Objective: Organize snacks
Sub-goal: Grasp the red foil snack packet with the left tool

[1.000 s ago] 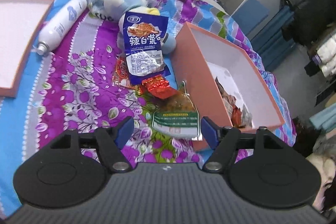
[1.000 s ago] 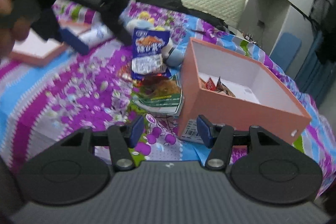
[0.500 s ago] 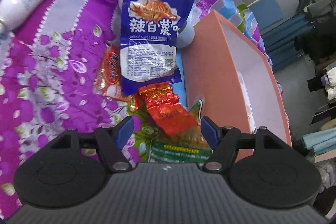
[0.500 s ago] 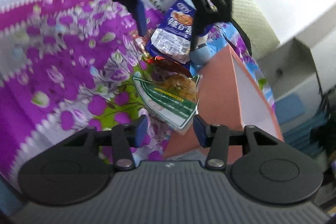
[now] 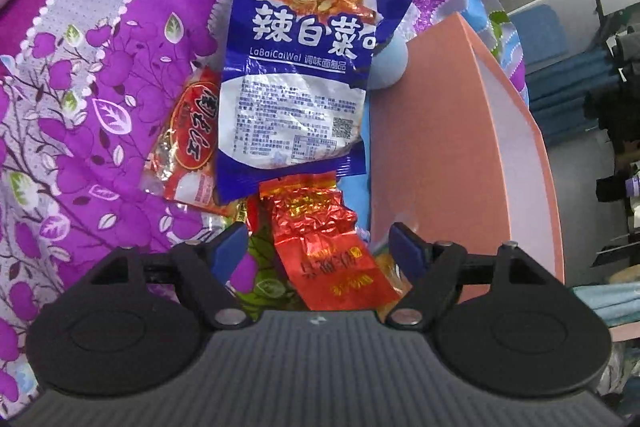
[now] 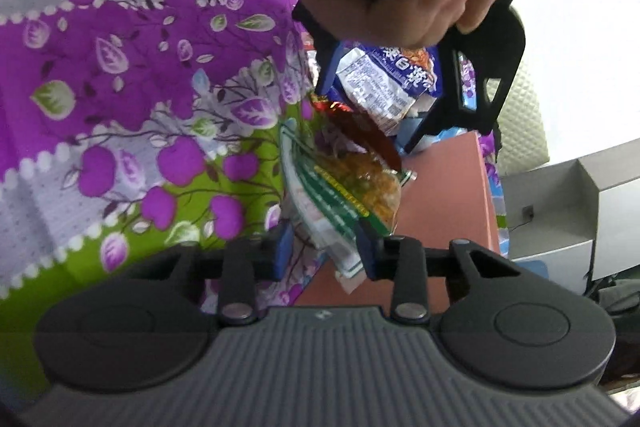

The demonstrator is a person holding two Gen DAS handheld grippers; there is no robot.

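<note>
Right hand-held gripper (image 6: 322,253) closing around green-and-white plastic snack pouch (image 6: 344,195) – pads not yet pressing – thin edge may slip free; left hand-held gripper (image 5: 314,247) released.

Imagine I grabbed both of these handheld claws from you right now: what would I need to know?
Left gripper: open, its jaws either side of the red foil packet, not yet pinching.
Right gripper: jaws have just been closing around the green-and-white snack packet; I cannot tell if the pads press on it yet.
Blue pickled-cabbage bag and an orange-red packet lie in the pile on the floral bedspread, beside the pink box.
Done: nothing from this pile is boxed.
Left: lift each snack into the box.
</note>
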